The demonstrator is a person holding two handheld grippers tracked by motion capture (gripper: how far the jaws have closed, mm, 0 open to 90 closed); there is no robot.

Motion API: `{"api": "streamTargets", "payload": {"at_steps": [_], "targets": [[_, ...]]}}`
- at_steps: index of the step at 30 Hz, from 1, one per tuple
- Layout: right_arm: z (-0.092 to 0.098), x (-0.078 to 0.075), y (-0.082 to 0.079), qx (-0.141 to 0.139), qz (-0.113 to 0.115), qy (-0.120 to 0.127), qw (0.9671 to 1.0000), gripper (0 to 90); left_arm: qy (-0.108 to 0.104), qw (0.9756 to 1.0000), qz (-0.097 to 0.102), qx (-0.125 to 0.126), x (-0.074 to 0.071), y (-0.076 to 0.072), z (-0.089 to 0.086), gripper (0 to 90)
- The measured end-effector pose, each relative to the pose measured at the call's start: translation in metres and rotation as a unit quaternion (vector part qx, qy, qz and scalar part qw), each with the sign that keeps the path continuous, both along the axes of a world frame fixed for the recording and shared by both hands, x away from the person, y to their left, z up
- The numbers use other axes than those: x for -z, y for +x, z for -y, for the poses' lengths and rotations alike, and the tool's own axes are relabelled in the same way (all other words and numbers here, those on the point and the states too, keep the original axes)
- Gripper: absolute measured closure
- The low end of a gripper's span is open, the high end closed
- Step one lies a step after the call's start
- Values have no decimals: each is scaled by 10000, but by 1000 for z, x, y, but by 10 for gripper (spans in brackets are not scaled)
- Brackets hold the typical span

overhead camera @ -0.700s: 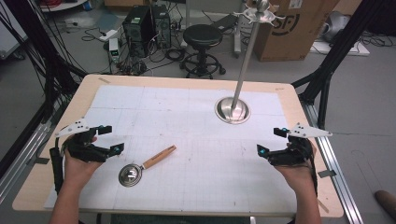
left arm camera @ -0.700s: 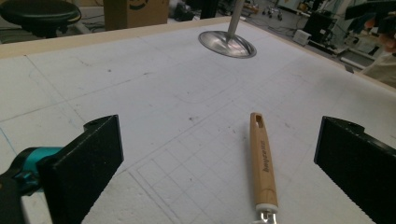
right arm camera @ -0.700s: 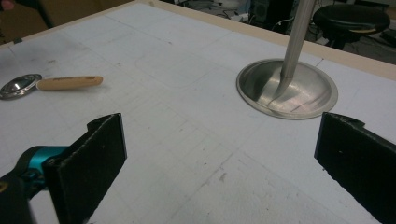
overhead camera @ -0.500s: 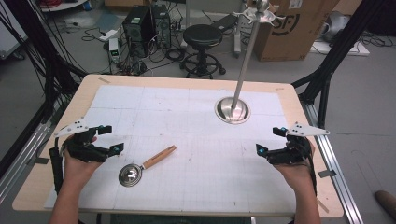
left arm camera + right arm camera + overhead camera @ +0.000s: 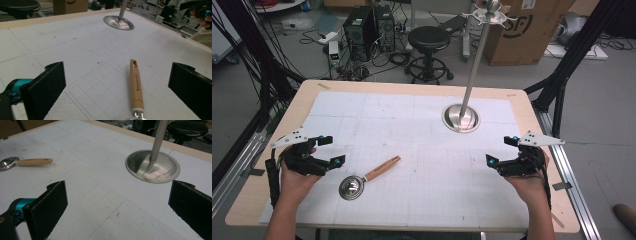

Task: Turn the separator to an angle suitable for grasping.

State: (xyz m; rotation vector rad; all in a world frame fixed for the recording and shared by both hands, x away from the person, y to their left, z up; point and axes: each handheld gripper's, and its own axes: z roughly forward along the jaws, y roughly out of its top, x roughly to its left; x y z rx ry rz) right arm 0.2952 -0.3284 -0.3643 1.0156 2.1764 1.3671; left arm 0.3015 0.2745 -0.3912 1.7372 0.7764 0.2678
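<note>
Cluttered workshop floor lies beyond the bench [image 5: 312,95], with a black stool [image 5: 428,39], computer towers [image 5: 367,25] and a cardboard box [image 5: 532,35] behind its far edge. White gridded paper [image 5: 412,125] covers most of the wooden top.

On that paper stands a metal stand [image 5: 461,118]: a round, shiny base with a thin pole rising from its middle to a hooked crown at the top. Taking this stand as the landmark, everything else sits nearer the person.

A scoop [image 5: 368,176] with a wooden handle and a round steel bowl lies flat on the paper, well apart from the stand, toward the person and to the stand's left in the high view. Its handle end points roughly toward the stand; the bowl end is the nearer end to the person. In the left gripper view the handle [image 5: 136,83] lies on the paper ahead, between the two black fingers but touching neither.

The left gripper [image 5: 328,151] is held just beside the scoop's bowl, on the side away from the stand, its fingers spread wide and holding nothing.

The right gripper [image 5: 502,150] hovers toward the person from the stand and a little to its right, near it but not touching. Its fingers are likewise wide apart and empty; in the right gripper view the stand's base [image 5: 153,166] lies ahead of them.
</note>
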Motion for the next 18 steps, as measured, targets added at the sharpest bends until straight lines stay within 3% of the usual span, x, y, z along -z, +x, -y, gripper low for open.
{"api": "streamTargets", "payload": {"at_steps": [6, 11, 13, 14, 18], "targets": [[2, 1, 1, 45, -11, 8, 10000, 10, 115, 9998, -62, 130, 1, 1, 9, 18], [1, 1, 0, 24, -6, -17, 10000, 10, 446, 9982, -170, 359, 2, 1, 28, 18], [1, 1, 0, 28, -26, -13, 10000, 10, 718, 9961, -280, 432, 5, 2, 39, 18], [0, 1, 0, 28, -32, -8, 10000, 11, 718, 9961, -280, 432, 5, 2, 39, 18], [0, 1, 0, 11, -16, -37, 10000, 10, 1317, 9888, -488, 512, 14, 5, 56, 18]]}}
